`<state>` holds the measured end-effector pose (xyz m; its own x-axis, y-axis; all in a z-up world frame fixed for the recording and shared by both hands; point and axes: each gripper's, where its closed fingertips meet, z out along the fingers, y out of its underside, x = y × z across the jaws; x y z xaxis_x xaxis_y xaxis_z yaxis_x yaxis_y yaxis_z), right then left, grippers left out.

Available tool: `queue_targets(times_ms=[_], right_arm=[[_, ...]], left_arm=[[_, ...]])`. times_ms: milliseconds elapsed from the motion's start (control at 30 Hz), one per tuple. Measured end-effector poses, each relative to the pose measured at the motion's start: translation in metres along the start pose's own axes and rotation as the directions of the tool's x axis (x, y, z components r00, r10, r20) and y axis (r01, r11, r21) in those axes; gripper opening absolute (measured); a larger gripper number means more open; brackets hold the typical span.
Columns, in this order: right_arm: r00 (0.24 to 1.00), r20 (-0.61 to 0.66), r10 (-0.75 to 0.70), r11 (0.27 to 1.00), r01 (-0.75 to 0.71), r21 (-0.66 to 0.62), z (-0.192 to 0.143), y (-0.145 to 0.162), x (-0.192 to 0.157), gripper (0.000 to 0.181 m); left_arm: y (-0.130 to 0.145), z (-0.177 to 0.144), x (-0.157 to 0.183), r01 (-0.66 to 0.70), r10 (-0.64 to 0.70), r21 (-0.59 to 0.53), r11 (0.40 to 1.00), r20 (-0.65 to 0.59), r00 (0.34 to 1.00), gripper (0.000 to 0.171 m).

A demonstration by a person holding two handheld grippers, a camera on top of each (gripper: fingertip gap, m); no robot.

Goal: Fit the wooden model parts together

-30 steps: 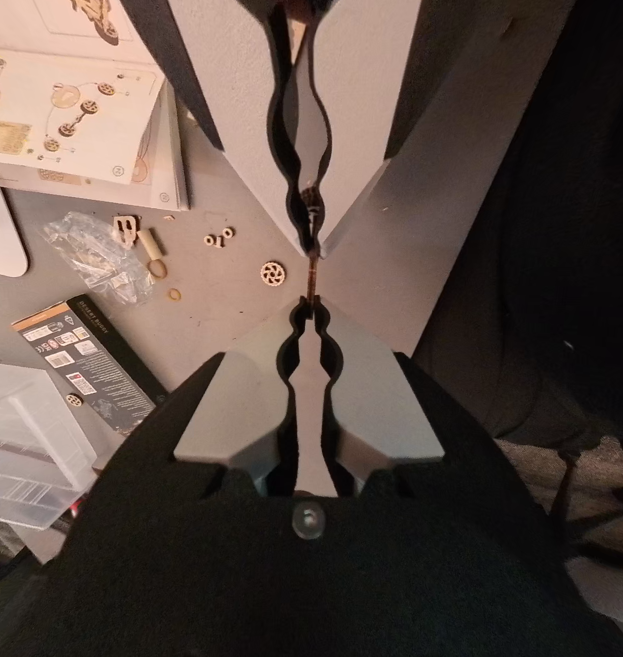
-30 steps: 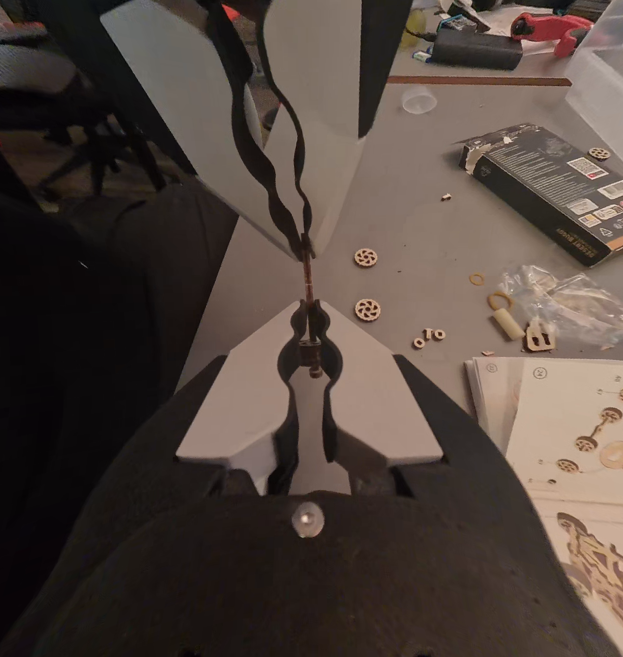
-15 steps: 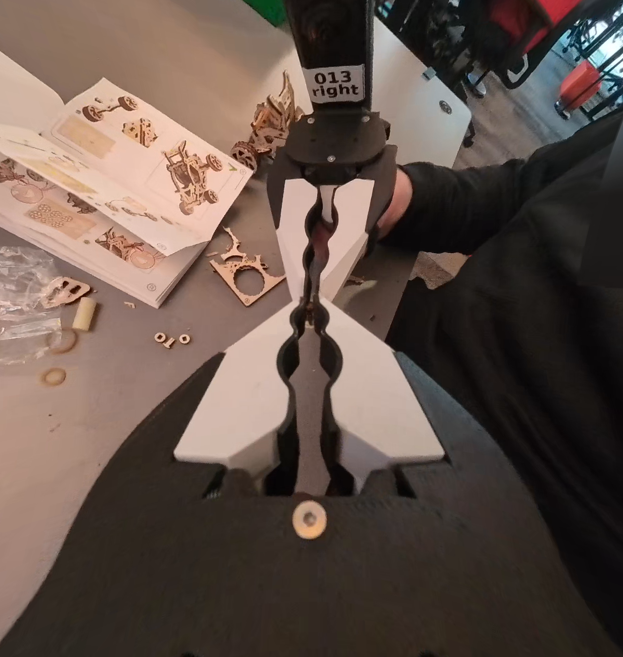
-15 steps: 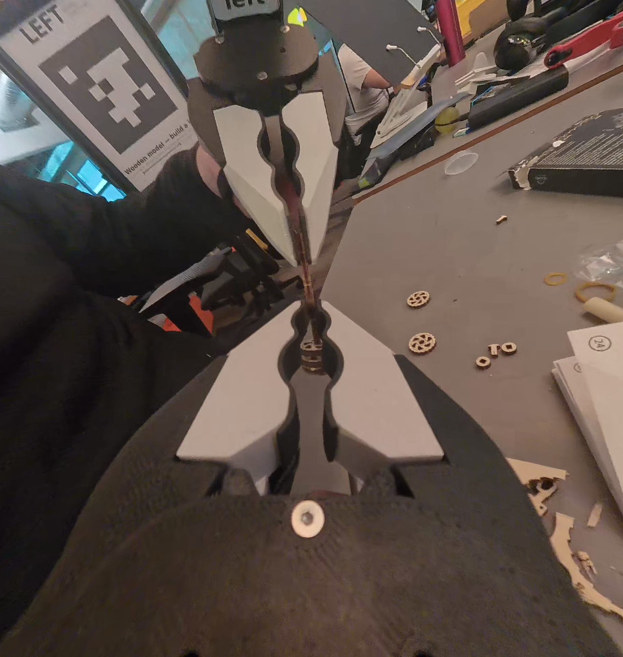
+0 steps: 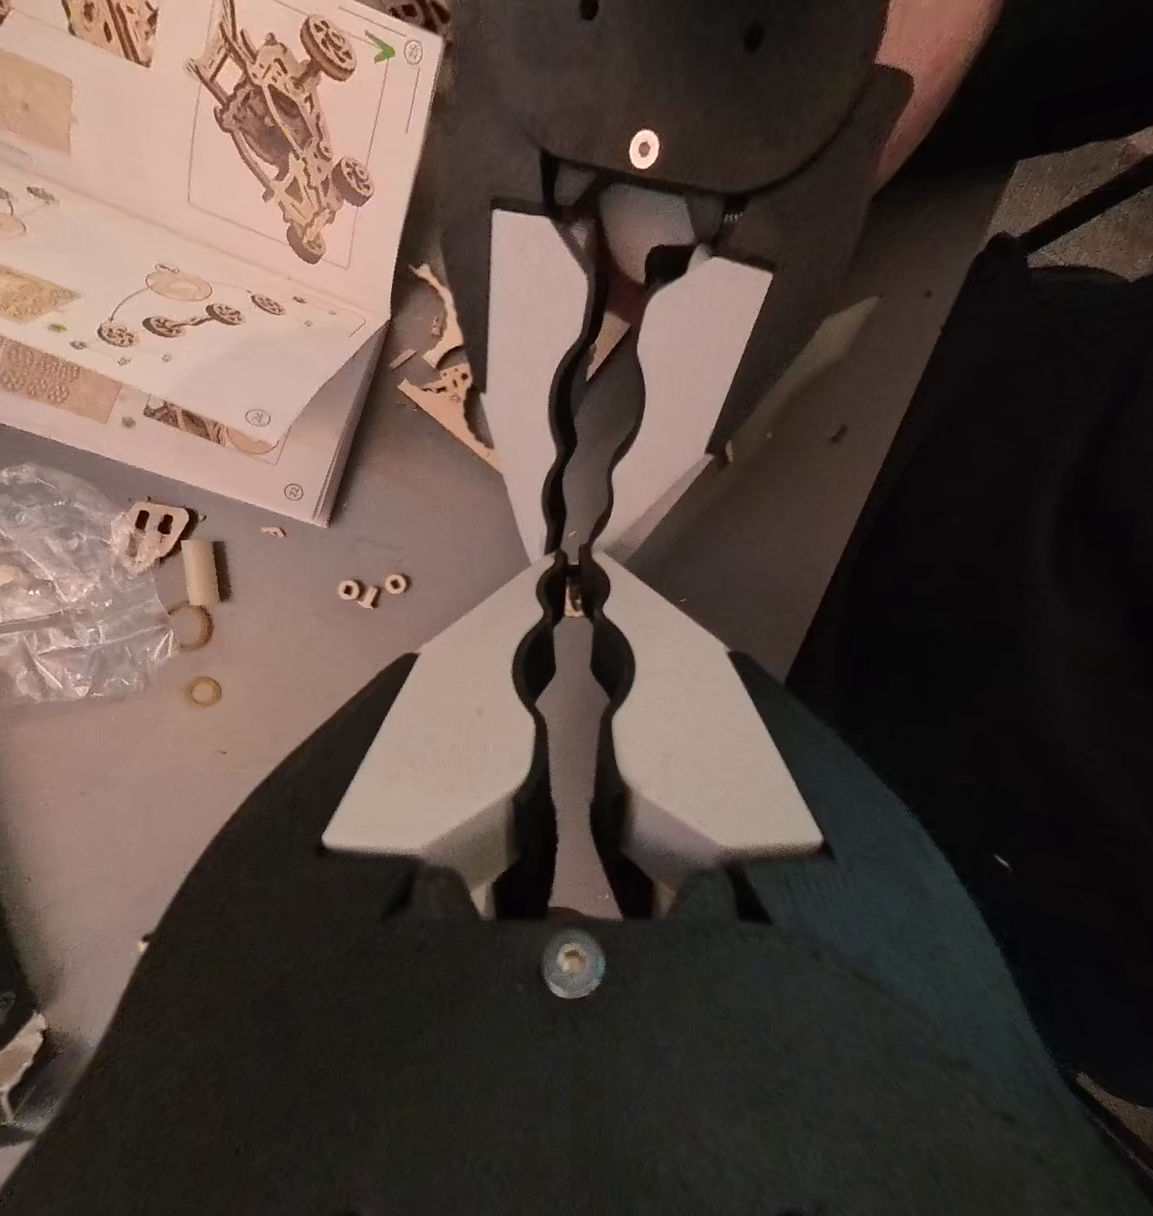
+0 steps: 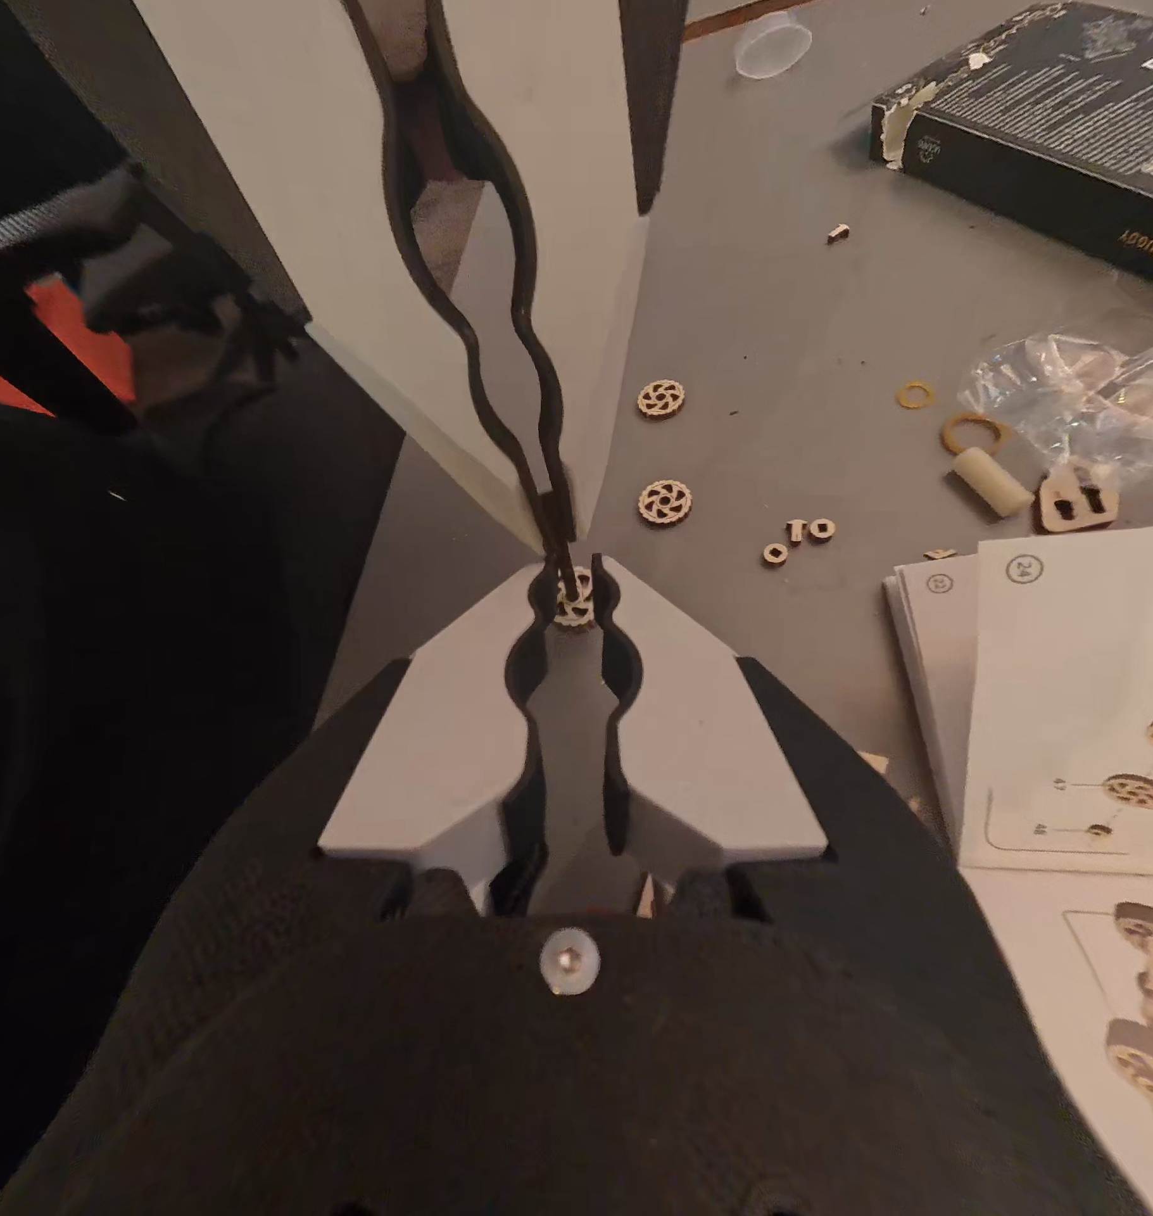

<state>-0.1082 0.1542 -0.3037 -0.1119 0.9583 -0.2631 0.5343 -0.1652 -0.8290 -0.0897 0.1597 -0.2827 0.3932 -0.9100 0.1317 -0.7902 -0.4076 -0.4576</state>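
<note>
— Grey tabletop [image 6: 758, 276] all round, littered with an instruction booklet [image 5: 185, 276], a black box [image 6: 1047, 125] and a crinkled plastic bag [image 5: 41, 579]. What's being held?

— A small pale wooden gear [image 6: 573, 602] with cut-out spokes, pinched between the nearly closed tips of the right gripper [image 6: 572, 572].

— And the left gripper [image 5: 570, 572]?

— Tip to tip with the right one, closed on a thin dark rod [image 6: 556, 526] that reaches the gear's centre.

— Is the rod seated?

— Hard to tell; the finger pads hide the joint. Two matching gears [image 6: 664, 503] lie loose near.
</note>
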Motion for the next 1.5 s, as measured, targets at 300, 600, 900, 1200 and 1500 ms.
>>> queue_targets(times_ms=[300,600,900,1200,1500], right_arm=[[0.995,-0.027,-0.099,0.993,0.097,-0.064,0.011,0.007,0.002,0.0],[0.998,0.038,0.051,0.997,-0.053,0.049,0.002,-0.002,0.005,0.0],[0.896,0.348,0.276,0.827,-0.406,0.389,-0.045,-0.056,-0.001,0.0],[0.84,0.48,0.252,0.708,-0.498,0.501,-0.067,-0.077,-0.004,0.001],[0.911,0.367,0.19,0.754,-0.374,0.54,-0.072,-0.083,-0.006,0.007]], left_arm=[[0.007,0.008,-0.004,0.002,-0.002,0.049,0.999,0.007,1.0,0.001],[0.043,0.019,0.004,0.211,-0.199,0.204,0.956,-0.075,0.977,0.037],[-0.003,-0.019,0.002,0.233,-0.222,0.571,0.787,-0.089,0.971,0.029],[-0.032,-0.046,0.002,0.14,-0.221,0.688,0.712,0.029,0.975,0.021],[-0.032,-0.048,0.001,-0.015,-0.143,0.569,0.822,0.233,0.962,0.02]])
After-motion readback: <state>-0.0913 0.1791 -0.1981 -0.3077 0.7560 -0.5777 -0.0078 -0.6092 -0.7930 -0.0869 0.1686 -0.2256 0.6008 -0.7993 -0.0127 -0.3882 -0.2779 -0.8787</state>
